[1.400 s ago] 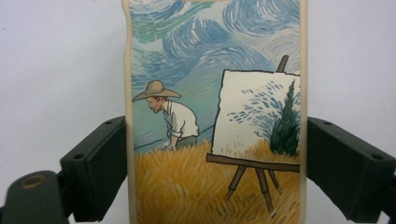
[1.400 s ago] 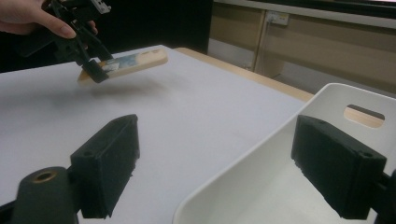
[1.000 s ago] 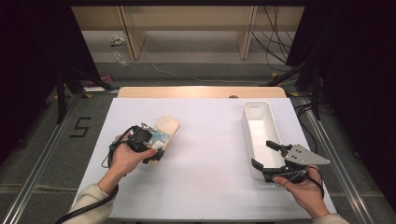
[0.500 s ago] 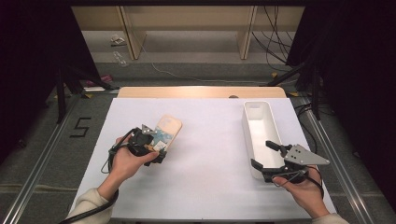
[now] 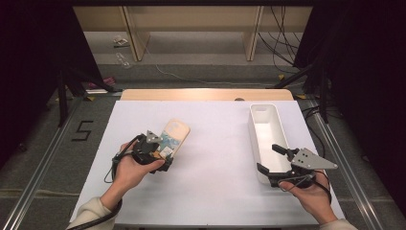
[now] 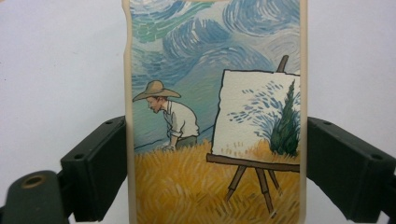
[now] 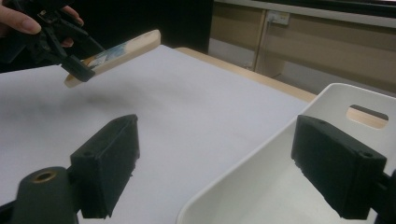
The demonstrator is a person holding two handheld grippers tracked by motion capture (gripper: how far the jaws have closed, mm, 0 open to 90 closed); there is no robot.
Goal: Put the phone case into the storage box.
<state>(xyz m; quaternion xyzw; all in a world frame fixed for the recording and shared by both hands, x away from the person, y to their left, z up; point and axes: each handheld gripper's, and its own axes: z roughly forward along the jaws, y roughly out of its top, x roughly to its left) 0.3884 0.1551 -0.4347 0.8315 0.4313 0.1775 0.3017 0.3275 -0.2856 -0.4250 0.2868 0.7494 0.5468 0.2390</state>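
Left claw lifting a phone case by its edges, right claw waiting at the tray: a slip or a tilt is the danger.

At the left, the left claw (image 5: 165, 154) is clenching the painted phone case (image 5: 173, 136) across its width, the pads (image 6: 100, 165) pressing on both long edges near one end, and the case is hanging clear of the white counter (image 5: 215, 143) with its far end tipping up. Gripped so near the end, the case is likely levering down or sliding out if the hand is swinging fast. At the right, the right claw (image 5: 274, 158) is standing released, straddling the near wall of the white tray (image 5: 254, 134); it could be nudging the tray aside or blocking the case's way in.
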